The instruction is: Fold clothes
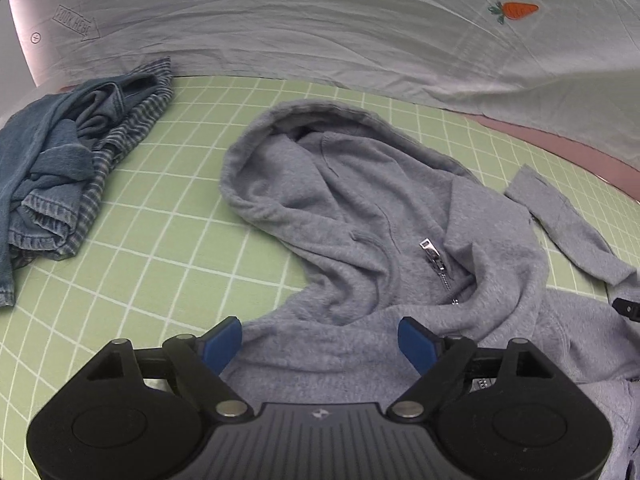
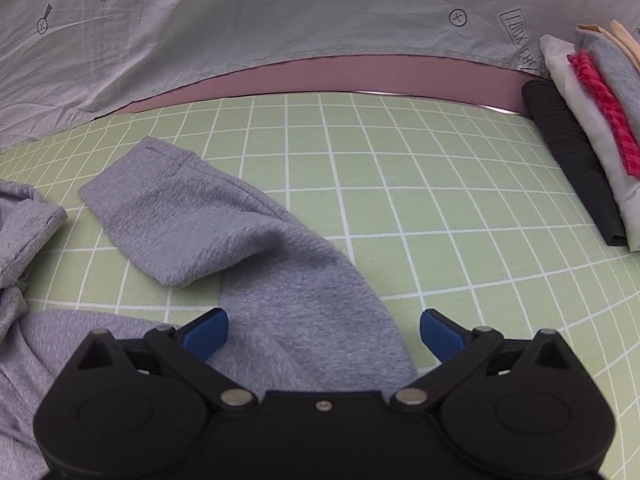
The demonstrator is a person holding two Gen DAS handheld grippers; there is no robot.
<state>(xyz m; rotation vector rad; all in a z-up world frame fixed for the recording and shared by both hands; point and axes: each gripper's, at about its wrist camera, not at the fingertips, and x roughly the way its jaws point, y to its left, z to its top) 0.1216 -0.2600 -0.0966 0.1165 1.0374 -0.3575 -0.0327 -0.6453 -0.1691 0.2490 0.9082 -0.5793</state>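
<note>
A grey zip hoodie (image 1: 360,220) lies crumpled on the green grid mat (image 1: 168,216), hood toward the back and zipper partly open. My left gripper (image 1: 320,340) is open just above the hoodie's body, near its lower part, holding nothing. In the right wrist view, one grey sleeve (image 2: 224,232) lies bent across the mat (image 2: 440,200). My right gripper (image 2: 322,332) is open over the sleeve's upper part, holding nothing. The right gripper's tip (image 1: 626,307) shows at the right edge of the left wrist view.
A heap of blue denim and striped clothes (image 1: 64,176) lies at the mat's left. A stack of folded clothes (image 2: 588,120), black, white, pink and grey, stands at the mat's right. A pale sheet with a carrot print (image 1: 516,10) hangs behind.
</note>
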